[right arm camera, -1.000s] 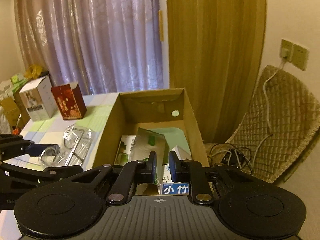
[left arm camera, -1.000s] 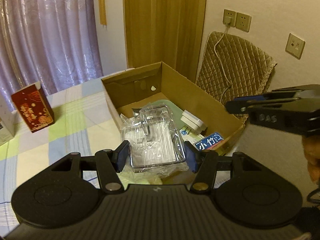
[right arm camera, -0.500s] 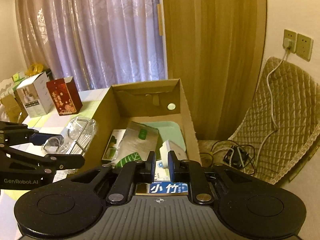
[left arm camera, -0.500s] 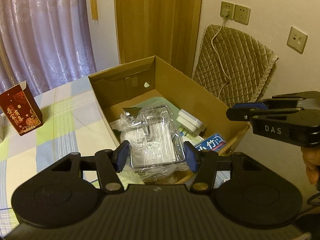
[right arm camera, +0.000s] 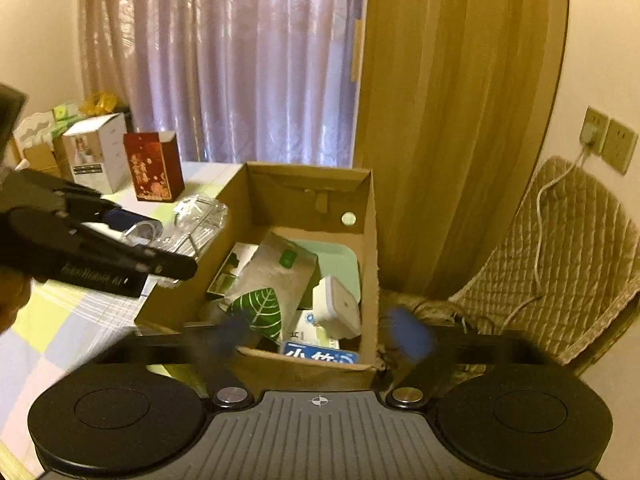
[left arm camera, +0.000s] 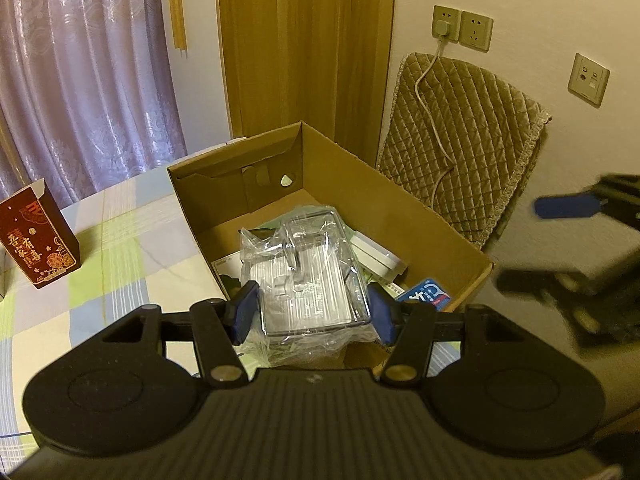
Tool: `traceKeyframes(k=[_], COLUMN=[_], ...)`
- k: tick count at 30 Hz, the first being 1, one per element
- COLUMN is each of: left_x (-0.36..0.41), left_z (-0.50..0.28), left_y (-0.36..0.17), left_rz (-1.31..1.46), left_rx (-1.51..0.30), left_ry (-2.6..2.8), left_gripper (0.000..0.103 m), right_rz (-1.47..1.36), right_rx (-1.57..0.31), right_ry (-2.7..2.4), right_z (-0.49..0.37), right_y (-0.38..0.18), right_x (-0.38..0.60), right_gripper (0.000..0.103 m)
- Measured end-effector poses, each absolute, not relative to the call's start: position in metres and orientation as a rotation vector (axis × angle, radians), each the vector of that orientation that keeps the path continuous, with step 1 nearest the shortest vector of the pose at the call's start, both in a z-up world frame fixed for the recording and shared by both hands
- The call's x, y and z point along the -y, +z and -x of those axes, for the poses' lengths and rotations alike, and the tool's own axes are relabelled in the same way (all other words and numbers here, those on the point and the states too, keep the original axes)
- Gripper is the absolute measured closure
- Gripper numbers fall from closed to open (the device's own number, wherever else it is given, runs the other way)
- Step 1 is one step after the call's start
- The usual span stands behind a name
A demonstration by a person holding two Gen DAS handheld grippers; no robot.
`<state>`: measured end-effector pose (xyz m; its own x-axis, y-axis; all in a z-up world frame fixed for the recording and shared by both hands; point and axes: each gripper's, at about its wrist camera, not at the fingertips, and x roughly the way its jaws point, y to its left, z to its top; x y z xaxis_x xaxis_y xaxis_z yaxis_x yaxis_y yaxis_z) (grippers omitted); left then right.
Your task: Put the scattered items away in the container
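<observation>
My left gripper (left arm camera: 312, 314) is shut on a metal rack in clear plastic wrap (left arm camera: 306, 272), held just above the near end of the open cardboard box (left arm camera: 400, 208). In the right wrist view that left gripper (right arm camera: 160, 246) and the wrapped rack (right arm camera: 200, 220) sit over the box's left wall. The box (right arm camera: 372, 240) holds a foil pouch with a green leaf (right arm camera: 276, 280), a small white case (right arm camera: 336, 308), a blue packet (right arm camera: 320, 356) and a pale green tray (right arm camera: 336, 256). My right gripper (right arm camera: 318, 336) is open and blurred at the box's near end, with nothing between its fingers.
A red gift box (left arm camera: 38, 236) stands on the checked tablecloth (left arm camera: 120, 264) to the left, with a white carton (right arm camera: 96, 156) beside it. A quilted chair cover (left arm camera: 460, 152) with a plugged-in cable leans on the wall right of the box. Curtains hang behind.
My right gripper has gone from shut to wide open and is blurred with motion. My left gripper has carried the wrapped rack further over the box.
</observation>
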<state>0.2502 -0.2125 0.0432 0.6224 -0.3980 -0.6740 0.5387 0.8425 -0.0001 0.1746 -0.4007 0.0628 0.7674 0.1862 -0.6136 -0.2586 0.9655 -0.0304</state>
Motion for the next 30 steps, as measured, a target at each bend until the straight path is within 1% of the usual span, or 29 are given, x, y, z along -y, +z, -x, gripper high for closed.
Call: traceKeyframes(k=[3,6,14,15,16,17,22,25,28,30], left_x=[0.212,0.208,0.205,0.204,0.204,0.205,0.204,0.203,0.202,0.201], left_z=[-0.249,-0.245,-0.239,-0.239,-0.238,-0.238,-0.24,-0.242,-0.244,-0.246], left_y=[0.044,0.046,0.048,0.048,0.048,0.048,0.046,0.045,0.044,0.043], left_rz=[-0.209,-0.203,-0.196,-0.193,-0.191,-0.192,-0.185,-0.183,-0.182,-0.182], left_rx=[-0.715,-0.707,-0.7,-0.7,-0.7,-0.7,-0.703,-0.706,-0.711,-0.715], left_ry=[-0.54,-0.537,-0.533,-0.533,-0.534,-0.534,-0.535,-0.534,-0.533,-0.53], left_gripper=[0.05,0.05,0.05,0.05,0.05,0.05,0.05,0.05,0.05,0.05], right_rz=[0.162,0.242,0.452,0.467,0.473,0.48,0.517,0.505,0.494,0.491], right_rx=[-0.688,-0.763,-0.987,-1.007,-1.03,-1.054,-1.126,-1.155,-1.164,-1.172], right_ry=[0.273,0.352,0.578,0.598,0.617,0.629,0.676,0.691,0.685,0.684], right_z=[-0.163,-0.154,-0.164,-0.166,-0.168,-0.17,-0.179,-0.184,-0.188,-0.189], right_y=[0.06,0.05,-0.003,-0.011,-0.018,-0.026,-0.06,-0.073,-0.077,-0.08], right_x=[0.406,0.408,0.402,0.401,0.402,0.402,0.405,0.405,0.405,0.404], right_gripper=[0.016,0.016,0.017,0.02,0.03,0.032,0.032,0.046,0.047,0.053])
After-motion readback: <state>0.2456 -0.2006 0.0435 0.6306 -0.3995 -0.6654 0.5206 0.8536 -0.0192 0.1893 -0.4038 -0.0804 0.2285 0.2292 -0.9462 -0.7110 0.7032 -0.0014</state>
